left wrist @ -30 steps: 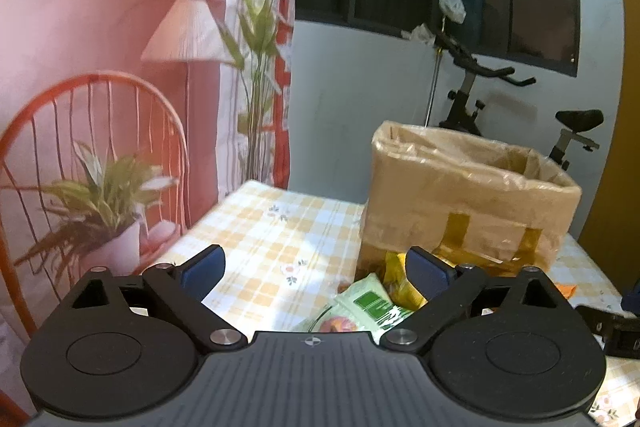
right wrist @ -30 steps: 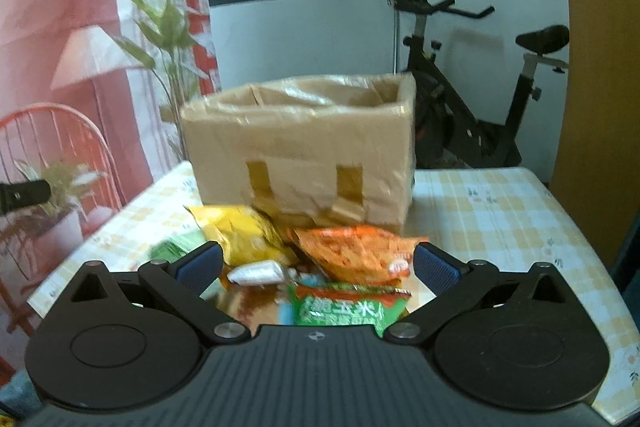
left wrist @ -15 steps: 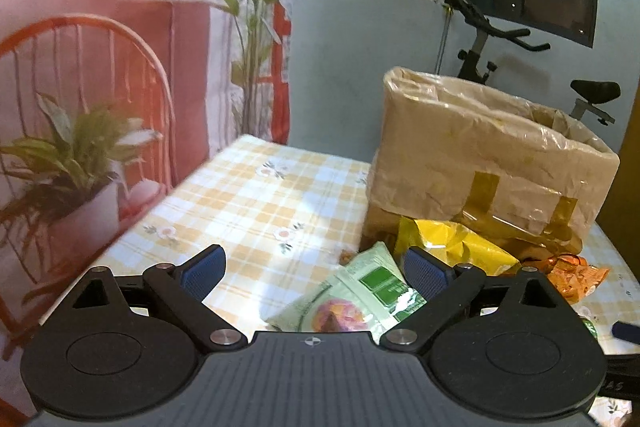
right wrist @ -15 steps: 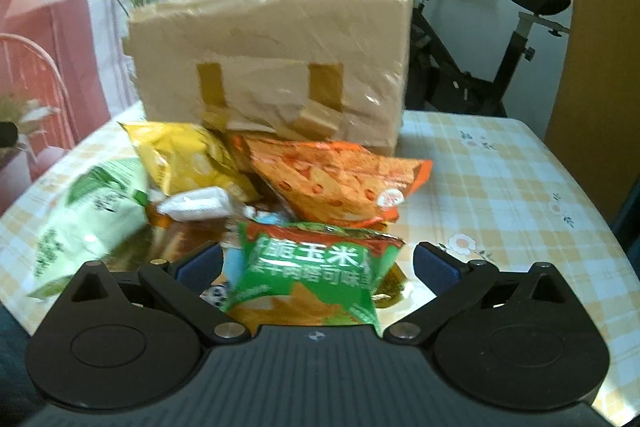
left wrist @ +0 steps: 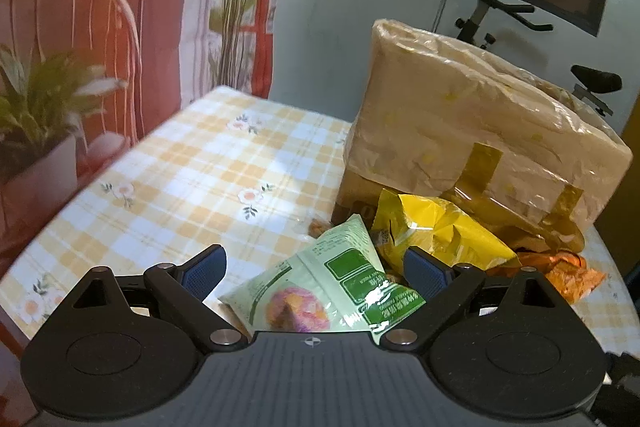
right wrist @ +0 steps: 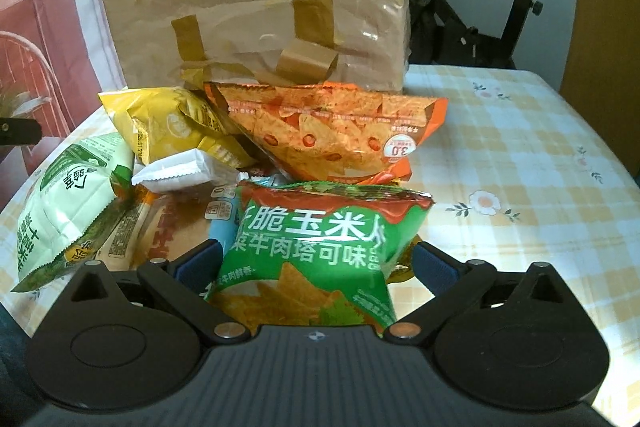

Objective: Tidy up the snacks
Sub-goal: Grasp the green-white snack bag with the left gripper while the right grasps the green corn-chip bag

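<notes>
The right gripper [right wrist: 316, 267] is pointing down at a heap of snack packets on the counter [right wrist: 520, 163], which is wearing a yellow checked cloth with small flowers. Its jaws are standing wide and are just beginning to close, with the green corn-chip bag [right wrist: 320, 247] lying between the blue pads [right wrist: 434, 267]; no pad is pressing on the bag. At 12 o'clock from that bag the orange chip bag [right wrist: 336, 135] is leaning against the foot of the cardboard box [right wrist: 260, 3], which is wrapped in clear plastic and patched with brown tape. At 10 o'clock the yellow snack bag [right wrist: 172, 123] is resting beside the orange one, with a small white packet [right wrist: 180, 171] lying just below it. At 9 o'clock the pale green packet [right wrist: 68, 203] is lying tilted at the heap's edge.

The left gripper [left wrist: 314, 269] is hanging over the same heap from the other side, its jaws spread wide and gripping nothing. The pale green packet [left wrist: 320, 291] is lying between and below its pads [left wrist: 204, 271], apart from them. At 1 o'clock from it the yellow snack bag [left wrist: 436, 231] is touching the cardboard box [left wrist: 460, 131], and at 3 o'clock a corner of the orange chip bag [left wrist: 568, 271] is showing. An exercise bike [left wrist: 500, 7] is standing behind the box at 1 o'clock, and a printed curtain [left wrist: 120, 7] is hanging at 10 o'clock.
</notes>
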`<state>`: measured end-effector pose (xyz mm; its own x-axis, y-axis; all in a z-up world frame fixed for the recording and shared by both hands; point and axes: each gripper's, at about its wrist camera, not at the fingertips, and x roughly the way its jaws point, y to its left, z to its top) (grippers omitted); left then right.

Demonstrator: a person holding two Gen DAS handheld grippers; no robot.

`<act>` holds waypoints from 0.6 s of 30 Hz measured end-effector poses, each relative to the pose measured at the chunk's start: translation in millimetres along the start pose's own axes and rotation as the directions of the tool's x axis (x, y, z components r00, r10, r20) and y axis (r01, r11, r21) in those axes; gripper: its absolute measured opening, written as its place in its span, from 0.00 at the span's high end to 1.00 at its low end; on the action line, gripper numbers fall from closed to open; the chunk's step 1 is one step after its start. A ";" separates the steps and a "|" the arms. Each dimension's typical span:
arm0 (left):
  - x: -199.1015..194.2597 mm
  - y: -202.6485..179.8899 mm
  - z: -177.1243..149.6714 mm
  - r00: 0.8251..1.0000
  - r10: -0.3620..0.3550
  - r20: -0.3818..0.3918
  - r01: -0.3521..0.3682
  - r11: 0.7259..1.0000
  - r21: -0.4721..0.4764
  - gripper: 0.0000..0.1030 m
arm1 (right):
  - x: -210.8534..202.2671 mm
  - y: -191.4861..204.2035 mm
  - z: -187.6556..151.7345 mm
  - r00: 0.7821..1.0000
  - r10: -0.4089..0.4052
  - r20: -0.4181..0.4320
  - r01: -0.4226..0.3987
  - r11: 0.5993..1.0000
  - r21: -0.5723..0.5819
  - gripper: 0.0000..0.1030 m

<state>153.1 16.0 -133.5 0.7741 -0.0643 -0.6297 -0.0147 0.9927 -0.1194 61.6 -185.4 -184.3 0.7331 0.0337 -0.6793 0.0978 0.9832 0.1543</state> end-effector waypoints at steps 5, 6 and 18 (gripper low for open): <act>19.7 -0.3 8.3 0.999 0.020 -0.047 -0.022 0.999 -0.039 0.06 | 2.8 -0.6 0.9 1.000 0.012 0.000 -0.012 1.000 -0.005 0.12; 25.6 0.2 8.7 0.997 0.020 -0.070 -0.024 0.998 -0.051 0.06 | 3.3 -1.2 1.2 1.000 0.015 -0.001 -0.015 1.000 -0.004 0.13; 64.6 10.5 -11.1 0.981 0.018 -0.195 -0.034 0.996 -0.079 0.03 | 10.5 -1.3 2.3 1.000 0.009 -0.013 -0.010 1.000 -0.029 0.17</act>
<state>195.8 21.1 -184.0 0.6359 -0.0652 -0.7690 -0.0908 0.9832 -0.1584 70.7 -186.8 -190.0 0.7255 0.0451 -0.6867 0.0712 0.9876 0.1401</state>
